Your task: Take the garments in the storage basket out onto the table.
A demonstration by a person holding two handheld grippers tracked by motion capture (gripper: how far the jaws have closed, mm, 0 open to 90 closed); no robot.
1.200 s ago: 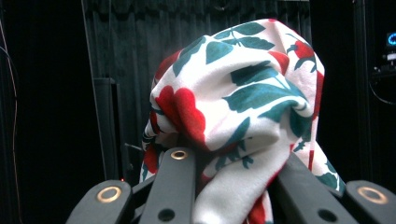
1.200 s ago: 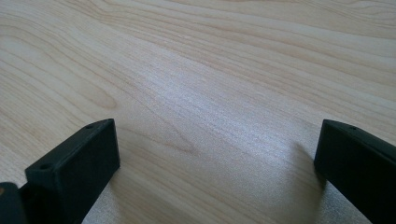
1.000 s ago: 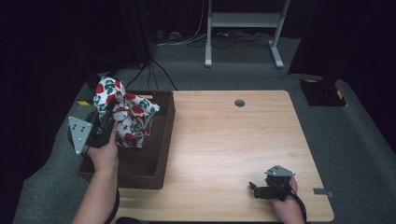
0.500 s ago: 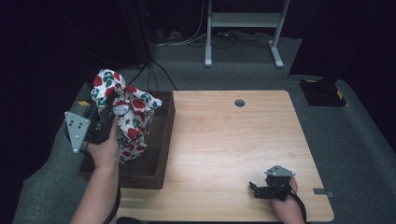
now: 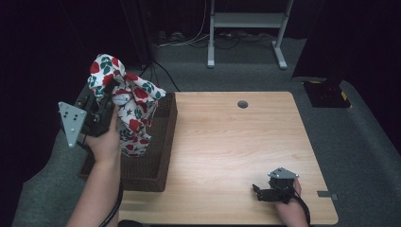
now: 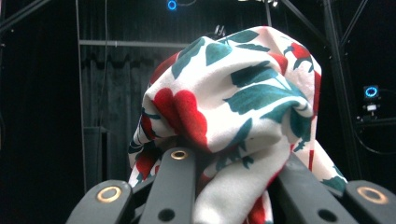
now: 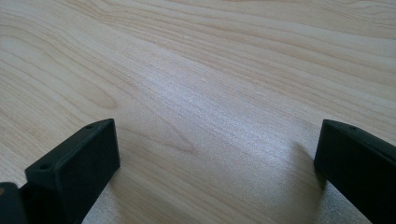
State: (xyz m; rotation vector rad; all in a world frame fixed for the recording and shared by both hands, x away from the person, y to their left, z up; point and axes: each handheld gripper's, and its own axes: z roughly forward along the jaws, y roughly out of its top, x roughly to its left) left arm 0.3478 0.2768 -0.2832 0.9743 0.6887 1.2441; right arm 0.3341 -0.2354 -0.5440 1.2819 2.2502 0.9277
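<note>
Black grippers (image 5: 97, 116) with grey three-cornered plates (image 5: 72, 122) (brass-ringed screws (image 6: 109, 193)), bare forearms.

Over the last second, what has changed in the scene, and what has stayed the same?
The left gripper, shut on the flowered cloth, has risen and lifted the cloth higher out of the dark basket; its lower end still hangs over the basket's inside. Nothing was taken hold of or let go. The right gripper stays open, low on the wooden table near its front right corner, and the basket has not moved.
</note>
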